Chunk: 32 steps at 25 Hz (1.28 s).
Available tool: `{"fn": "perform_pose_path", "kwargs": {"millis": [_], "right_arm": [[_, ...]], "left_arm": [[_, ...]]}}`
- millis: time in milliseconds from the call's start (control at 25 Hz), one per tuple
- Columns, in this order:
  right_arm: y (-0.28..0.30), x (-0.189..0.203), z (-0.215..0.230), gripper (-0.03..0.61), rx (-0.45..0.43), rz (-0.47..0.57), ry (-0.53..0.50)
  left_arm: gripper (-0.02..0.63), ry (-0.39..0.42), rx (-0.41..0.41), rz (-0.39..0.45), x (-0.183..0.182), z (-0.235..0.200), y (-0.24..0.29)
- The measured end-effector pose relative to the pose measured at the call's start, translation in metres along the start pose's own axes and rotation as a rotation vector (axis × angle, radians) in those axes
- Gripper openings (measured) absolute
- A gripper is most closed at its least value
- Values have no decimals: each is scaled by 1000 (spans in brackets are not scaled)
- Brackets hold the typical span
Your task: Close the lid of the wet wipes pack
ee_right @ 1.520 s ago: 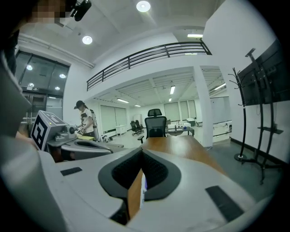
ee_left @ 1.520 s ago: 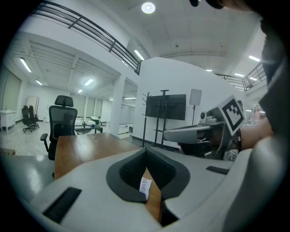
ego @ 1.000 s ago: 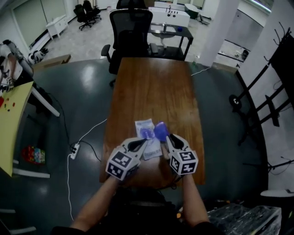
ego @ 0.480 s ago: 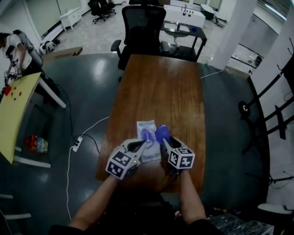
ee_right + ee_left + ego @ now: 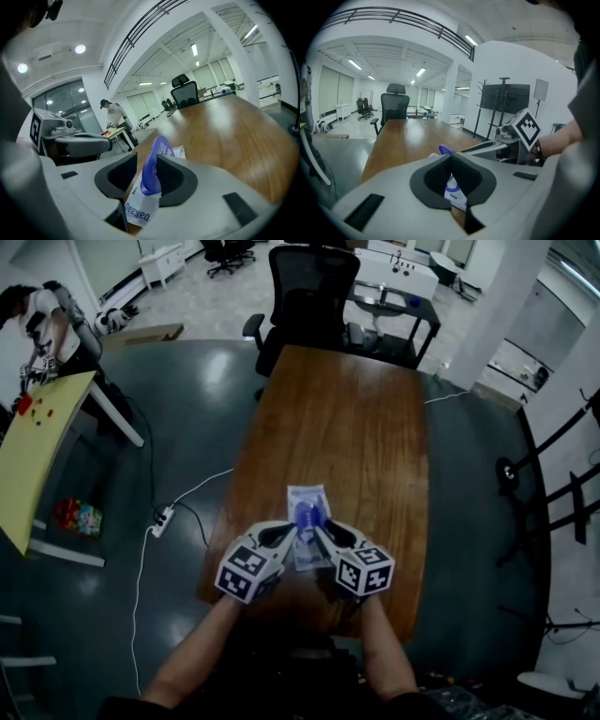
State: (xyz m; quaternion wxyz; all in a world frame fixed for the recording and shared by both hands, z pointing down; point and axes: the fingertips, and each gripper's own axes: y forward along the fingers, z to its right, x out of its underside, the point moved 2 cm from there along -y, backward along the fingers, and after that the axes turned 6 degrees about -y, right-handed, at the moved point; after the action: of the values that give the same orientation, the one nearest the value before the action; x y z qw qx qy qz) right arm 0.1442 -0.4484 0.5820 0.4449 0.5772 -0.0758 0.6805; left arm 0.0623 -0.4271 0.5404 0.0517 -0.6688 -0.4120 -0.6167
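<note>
One right claw (image 5: 146,159), wide, closing round purple lid (image 5: 158,147)

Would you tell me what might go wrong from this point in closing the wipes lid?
1. The lid stands up between the jaws of the right gripper, which are closing; they may pinch it rather than fold it down.
2. The left gripper seems shut on just the edge of the pack, so the pack may slip or crumple under a push.
3. The pack lies near the near edge of the table and could slide off.
</note>
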Motion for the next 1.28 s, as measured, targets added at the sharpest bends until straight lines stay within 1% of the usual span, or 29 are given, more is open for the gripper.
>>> {"fn": "perform_pose_path", "kwargs": {"millis": [200,320,360,400,520,640,720,840,920,1000,1120,1200,1280], "right_arm": [[30,4,-15,141,-74,-56,-3],[44,11,-16,137,-89,-98,3],[48,14,-16,126,-86,-115,2],[52,18,-15,119,-79,-134,0],[62,29,-9,59,-37,-188,-11],[68,36,-5,28,3,-236,-42],[71,38,-6,12,34,-273,-80],[76,40,-8,12,82,-342,-154],[79,41,-8,11,108,-368,-195],[80,42,-8,11,115,-378,-203],[76,39,-8,11,107,-357,-177],[69,32,-9,11,101,-314,-160],[60,20,-22,11,75,-237,-156]], "left_arm": [[-8,-17,-28,0,4,-12,-9],[-8,-26,-43,-2,7,-15,-15],[-8,-30,-47,-1,8,-15,-16],[-8,-35,-51,0,9,-15,-17],[-8,-38,-58,2,12,-16,-20],[-8,-40,-64,2,15,-17,-20],[-8,-42,-67,2,16,-18,-21],[-8,-44,-62,3,15,-17,-21],[-8,-45,-62,3,16,-16,-21],[-8,-45,-64,2,17,-15,-23],[-8,-43,-64,9,15,-15,-29],[-8,-34,-63,19,8,-16,-36],[-8,-22,-58,31,1,-17,-44]]}}
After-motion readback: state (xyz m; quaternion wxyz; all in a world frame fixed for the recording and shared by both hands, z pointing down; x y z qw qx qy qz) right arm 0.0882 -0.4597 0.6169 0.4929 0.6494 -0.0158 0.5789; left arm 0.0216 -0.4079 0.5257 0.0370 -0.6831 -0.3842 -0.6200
